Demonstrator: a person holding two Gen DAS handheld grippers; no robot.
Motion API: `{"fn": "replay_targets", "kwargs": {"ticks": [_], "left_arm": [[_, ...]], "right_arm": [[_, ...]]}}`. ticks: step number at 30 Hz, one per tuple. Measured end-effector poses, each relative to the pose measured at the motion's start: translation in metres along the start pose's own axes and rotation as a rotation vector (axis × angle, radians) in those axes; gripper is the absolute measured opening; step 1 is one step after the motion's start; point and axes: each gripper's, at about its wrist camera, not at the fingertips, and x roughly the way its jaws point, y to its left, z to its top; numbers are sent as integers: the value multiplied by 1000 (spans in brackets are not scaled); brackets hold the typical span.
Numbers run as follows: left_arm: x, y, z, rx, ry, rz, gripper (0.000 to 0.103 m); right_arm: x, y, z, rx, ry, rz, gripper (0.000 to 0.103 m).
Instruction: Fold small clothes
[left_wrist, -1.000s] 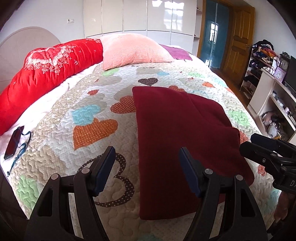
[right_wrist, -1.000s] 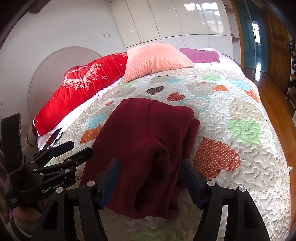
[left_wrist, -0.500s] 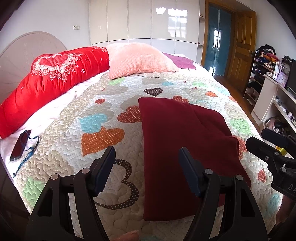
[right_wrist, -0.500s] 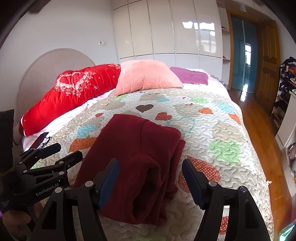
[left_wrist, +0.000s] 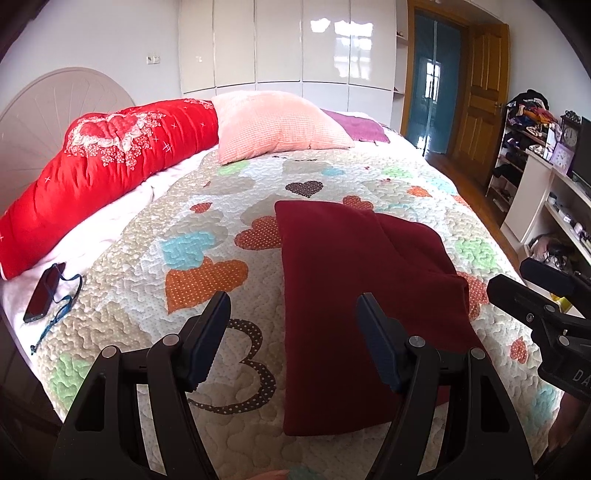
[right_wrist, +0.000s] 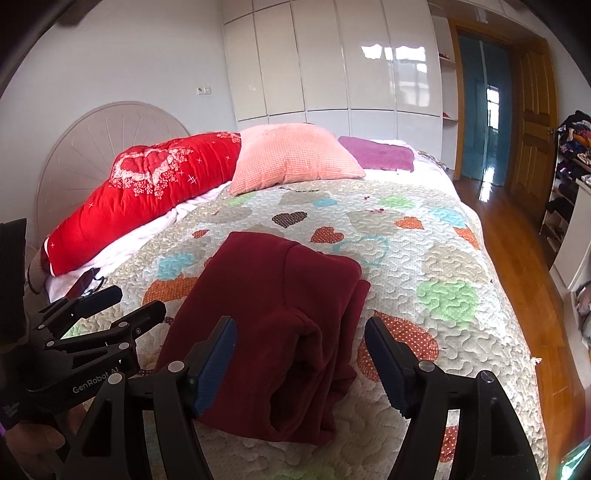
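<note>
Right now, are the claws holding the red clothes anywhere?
No. Both claws are empty. The left claw and right claw hover open above the folded dark red garment, which lies loose on the quilt.

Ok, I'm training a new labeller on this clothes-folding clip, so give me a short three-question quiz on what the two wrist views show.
1. True or false: the left gripper is clamped on the dark red garment.
2. Which lies on the bed's white sheet beside the red bolster? A) a phone B) a clock C) a shoe
3. Fill in: in the right wrist view, the garment lies on the heart-patterned ____, with the right gripper above it.

Key: 1 false, its jaws stand apart and empty. 2 A, the phone. 3 quilt; that gripper holds nothing, jaws apart.
</note>
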Motion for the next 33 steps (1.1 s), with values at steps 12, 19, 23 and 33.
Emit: {"fn": "replay_targets", "kwargs": {"ticks": [12,19,23,33], "left_arm": [[-3,-2,0,11,-10,6,71],[-2,-2,0,13,-9,4,71],[-2,-3,-1,18,-12,6,71],[2,-3,-1,19,-3,5,71]], "right_arm": [[1,2,0,-7,12,2,70],[6,3,0,-8,26,1,70],[6,3,0,-7,26,3,70],[10,2,-2,0,37,8,70]]}}
